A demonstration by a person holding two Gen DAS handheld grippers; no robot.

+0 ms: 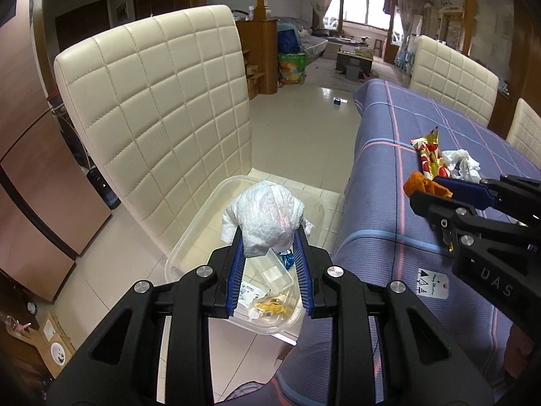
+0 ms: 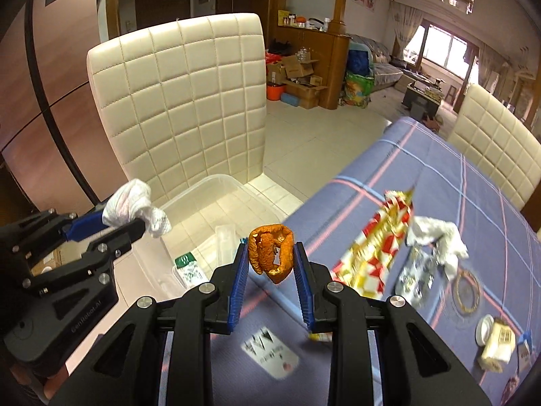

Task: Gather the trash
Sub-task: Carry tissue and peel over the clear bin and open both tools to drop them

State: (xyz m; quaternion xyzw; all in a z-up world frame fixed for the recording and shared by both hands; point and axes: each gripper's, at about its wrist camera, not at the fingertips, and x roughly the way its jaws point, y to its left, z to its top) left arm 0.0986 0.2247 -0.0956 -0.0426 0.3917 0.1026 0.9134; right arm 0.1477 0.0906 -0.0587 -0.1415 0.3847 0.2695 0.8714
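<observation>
My left gripper (image 1: 268, 233) is shut on a crumpled white tissue (image 1: 263, 216) and holds it above a clear plastic bin (image 1: 189, 237) on a cream chair seat; it also shows in the right wrist view (image 2: 135, 223). The bin holds a small clear box (image 1: 275, 272) and wrappers (image 1: 267, 308). My right gripper (image 2: 270, 250) is shut on an orange peel (image 2: 270, 253), held over the table's edge; the peel shows in the left wrist view too (image 1: 426, 184). On the blue plaid tablecloth (image 2: 439, 176) lie a red-gold wrapper (image 2: 378, 247) and a white tissue (image 2: 436, 237).
A cream quilted chair back (image 1: 159, 115) rises behind the bin. Two more cream chairs (image 1: 453, 74) stand on the table's far side. More small litter (image 2: 497, 341) lies at the table's near right. Tiled floor (image 1: 301, 128) lies between chair and table.
</observation>
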